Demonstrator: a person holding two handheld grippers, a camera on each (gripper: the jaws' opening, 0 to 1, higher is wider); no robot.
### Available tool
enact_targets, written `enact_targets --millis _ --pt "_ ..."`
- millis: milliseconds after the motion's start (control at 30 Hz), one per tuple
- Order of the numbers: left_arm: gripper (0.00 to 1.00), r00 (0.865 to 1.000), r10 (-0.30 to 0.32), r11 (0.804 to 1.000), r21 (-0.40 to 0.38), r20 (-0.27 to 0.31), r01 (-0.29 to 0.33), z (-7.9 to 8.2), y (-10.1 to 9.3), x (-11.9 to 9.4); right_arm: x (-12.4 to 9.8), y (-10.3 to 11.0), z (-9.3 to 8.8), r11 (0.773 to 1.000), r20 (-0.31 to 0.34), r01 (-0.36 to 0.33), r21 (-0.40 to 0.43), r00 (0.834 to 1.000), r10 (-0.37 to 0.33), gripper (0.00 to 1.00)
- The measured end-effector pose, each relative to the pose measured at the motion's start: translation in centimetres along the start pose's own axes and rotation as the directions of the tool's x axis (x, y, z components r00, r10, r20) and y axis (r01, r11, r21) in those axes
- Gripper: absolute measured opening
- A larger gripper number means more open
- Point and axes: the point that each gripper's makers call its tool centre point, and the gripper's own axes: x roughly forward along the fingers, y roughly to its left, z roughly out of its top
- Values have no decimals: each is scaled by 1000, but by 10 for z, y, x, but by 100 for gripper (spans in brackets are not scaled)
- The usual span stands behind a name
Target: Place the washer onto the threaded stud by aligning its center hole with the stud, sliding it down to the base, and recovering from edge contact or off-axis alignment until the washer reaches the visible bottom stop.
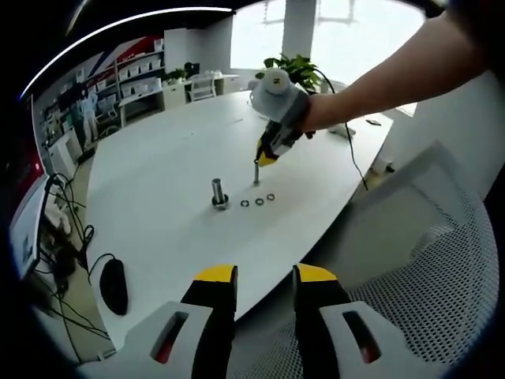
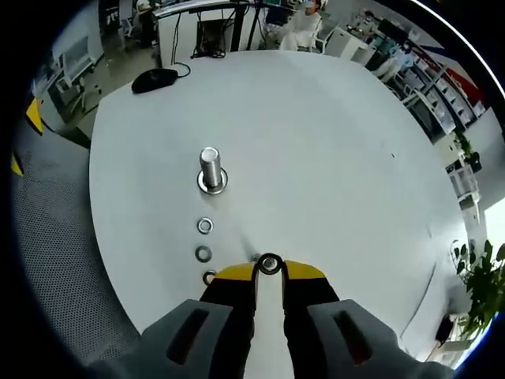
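Note:
A short threaded stud [image 1: 218, 192] stands upright on the white table [image 1: 158, 158] with a ring at its base. Three washers [image 1: 259, 201] lie in a row just right of it. My right gripper [image 1: 267, 154], held by a person's arm, hovers above that row. In the right gripper view it [image 2: 269, 271] is shut on a washer [image 2: 269, 263] pinched at its yellow tips. The stud [image 2: 210, 167] stands ahead and to the left, and the loose washers [image 2: 203, 240] lie between. My left gripper [image 1: 266, 276] is open and empty, back at the table's near edge.
A black mouse [image 1: 114, 284] with cables lies at the table's left end [image 2: 154, 77]. A white mesh chair [image 1: 418, 308] sits beside the left gripper. A potted plant [image 1: 296, 67] stands at the table's far end. Desks and shelves fill the room behind.

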Motion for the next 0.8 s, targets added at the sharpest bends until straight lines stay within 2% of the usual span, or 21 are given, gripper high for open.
enact_targets --millis 433,800 --pt "26 1000 5 1000 -4 -8 -5 -1 1 0 10 4 -1 1000 -20 -26 -12 999 26 14" --pt "26 1000 8 1000 -6 -22 -8 -5 1 -1 25 7 -13 998 -53 -58 10 997 59 14"
